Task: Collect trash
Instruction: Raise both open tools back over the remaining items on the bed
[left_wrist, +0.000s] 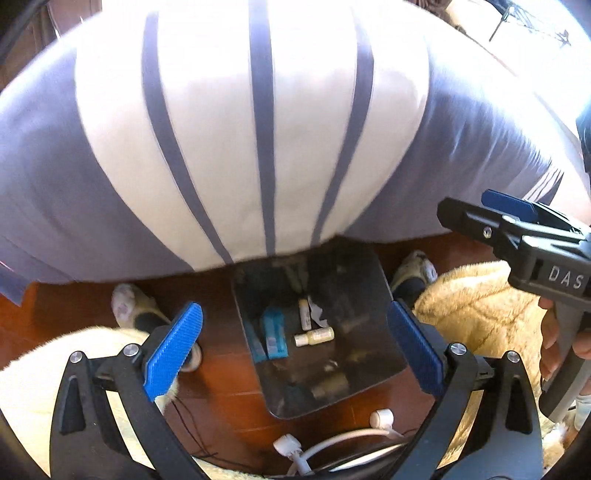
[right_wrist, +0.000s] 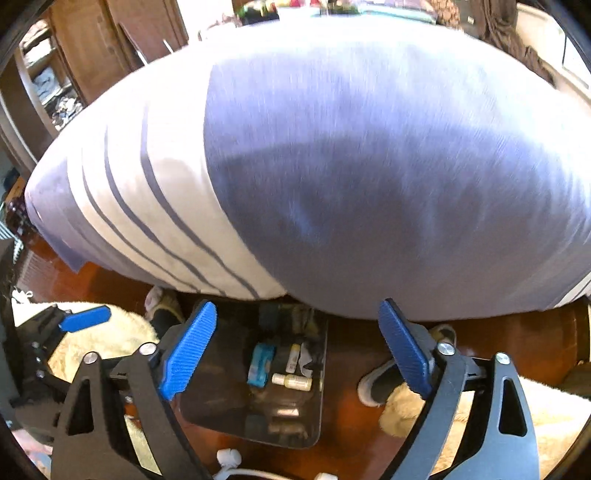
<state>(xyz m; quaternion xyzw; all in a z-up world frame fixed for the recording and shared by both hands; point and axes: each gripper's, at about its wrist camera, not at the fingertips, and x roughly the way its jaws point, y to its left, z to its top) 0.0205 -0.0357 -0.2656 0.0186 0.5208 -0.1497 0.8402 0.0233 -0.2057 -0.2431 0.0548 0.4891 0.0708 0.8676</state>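
The trash bin (left_wrist: 373, 295) sat on the wood floor (left_wrist: 221, 369), partly under the hanging edge of the striped blanket (left_wrist: 258, 129). Inside lay a small yellow bottle (left_wrist: 314, 336), a white tube (left_wrist: 304, 314) and a blue packet (left_wrist: 275, 334). The left gripper (left_wrist: 295, 354) was wide and held nothing. The right gripper (right_wrist: 299, 354) was wide and empty too. A white cable (left_wrist: 332, 439) lay just beside the bin. The bin looked light, so a bump from a gripper or a foot (left_wrist: 131, 306) could have tipped it and spilled the trash.
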